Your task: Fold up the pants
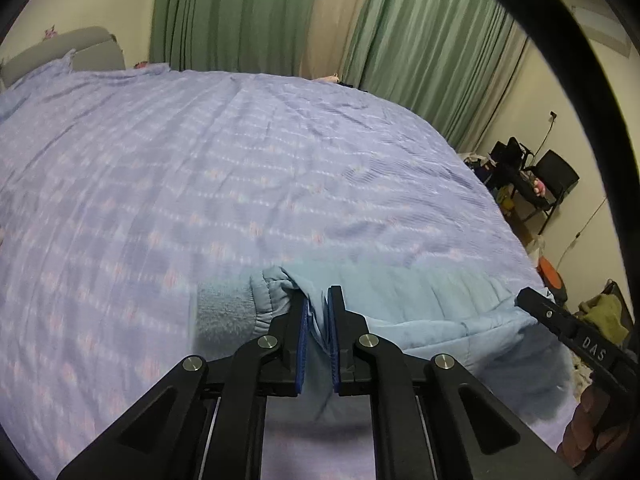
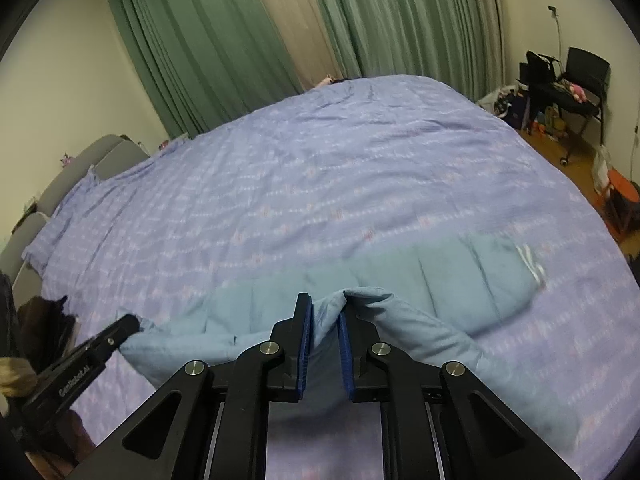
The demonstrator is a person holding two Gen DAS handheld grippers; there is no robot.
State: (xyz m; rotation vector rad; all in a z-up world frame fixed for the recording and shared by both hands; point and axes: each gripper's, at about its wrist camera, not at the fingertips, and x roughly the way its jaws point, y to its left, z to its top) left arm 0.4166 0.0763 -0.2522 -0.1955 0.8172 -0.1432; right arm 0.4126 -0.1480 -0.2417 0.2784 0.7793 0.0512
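Light blue padded pants (image 1: 432, 304) lie across the near part of a bed with a lilac patterned cover (image 1: 200, 160). My left gripper (image 1: 318, 300) is shut on a bunched fold of the pants next to a ribbed cuff (image 1: 224, 312). My right gripper (image 2: 324, 308) is shut on another fold of the same pants (image 2: 440, 280) and holds it a little above the cover. Each gripper shows in the other's view: the right one at the far right (image 1: 528, 298), the left one at the lower left (image 2: 128, 326). The image is blurred by motion.
Green curtains (image 2: 224, 52) hang behind the bed. A grey headboard (image 2: 100, 160) stands at the left. Black chairs with clutter (image 2: 576, 80) and an orange stool (image 2: 624, 192) stand on the wooden floor at the right. A dark garment (image 2: 44, 320) lies at the bed's left edge.
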